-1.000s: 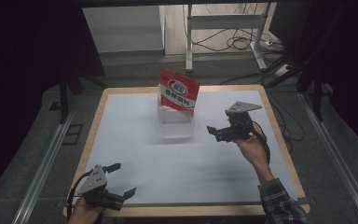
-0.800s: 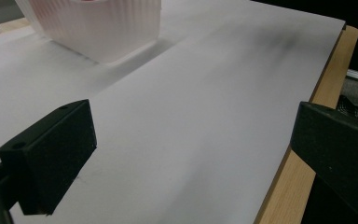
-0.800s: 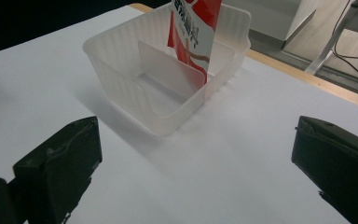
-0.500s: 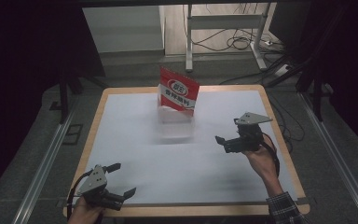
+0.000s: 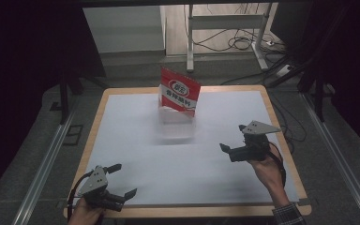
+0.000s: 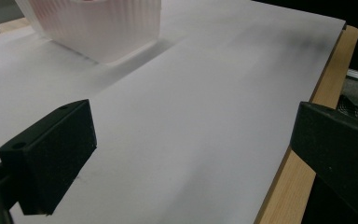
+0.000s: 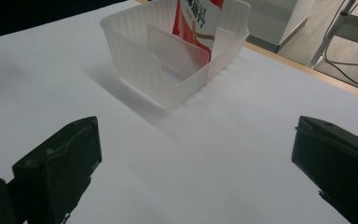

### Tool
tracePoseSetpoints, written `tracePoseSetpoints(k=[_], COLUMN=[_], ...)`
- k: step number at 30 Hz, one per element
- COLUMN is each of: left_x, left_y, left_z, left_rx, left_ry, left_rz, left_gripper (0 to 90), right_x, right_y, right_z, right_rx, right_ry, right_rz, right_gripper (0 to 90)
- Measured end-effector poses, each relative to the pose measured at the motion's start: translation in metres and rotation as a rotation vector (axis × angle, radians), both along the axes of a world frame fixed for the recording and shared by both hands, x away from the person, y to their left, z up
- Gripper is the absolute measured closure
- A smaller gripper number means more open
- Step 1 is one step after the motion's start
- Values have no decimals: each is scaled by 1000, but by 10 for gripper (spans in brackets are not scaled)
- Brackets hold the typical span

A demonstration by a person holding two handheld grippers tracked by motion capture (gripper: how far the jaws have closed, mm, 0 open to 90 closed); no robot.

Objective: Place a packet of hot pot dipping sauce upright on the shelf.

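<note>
Red-and-white packet (image 5: 180, 91) upright in translucent ribbed bin (image 7: 177, 56) — both grippers' fingers released, well apart.

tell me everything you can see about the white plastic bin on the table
The white plastic bin is a small translucent, open-topped box with ribbed walls and a scooped cut-out in its lower front wall. A flat divider stands across its inside. It sits upright on the white sheet toward the table's far edge, near the middle. A red and white packet stands in its rear compartment, rising well above the rim. The front compartment looks empty. Neither claw touches it.
</note>
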State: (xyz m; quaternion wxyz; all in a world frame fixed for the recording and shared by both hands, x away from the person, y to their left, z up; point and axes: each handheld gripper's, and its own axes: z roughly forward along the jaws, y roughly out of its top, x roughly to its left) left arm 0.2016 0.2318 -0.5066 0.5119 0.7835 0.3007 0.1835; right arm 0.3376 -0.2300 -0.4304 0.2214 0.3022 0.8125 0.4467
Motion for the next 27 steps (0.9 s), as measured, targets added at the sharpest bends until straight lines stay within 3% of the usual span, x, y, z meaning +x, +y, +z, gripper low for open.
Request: tracePoseSetpoints(k=[19, 27], left_x=[0, 0], left_y=[0, 0], left_z=[0, 0], left_rx=[2, 4], left_ry=[0, -2], left_rz=[1, 1], left_gripper=[2, 2], right_x=[-29, -35], right_y=[-29, -37], right_z=[-29, -47], right_rx=[-15, -57], right_ry=[3, 47], right_rz=[-36, -53], right_gripper=[15, 15])
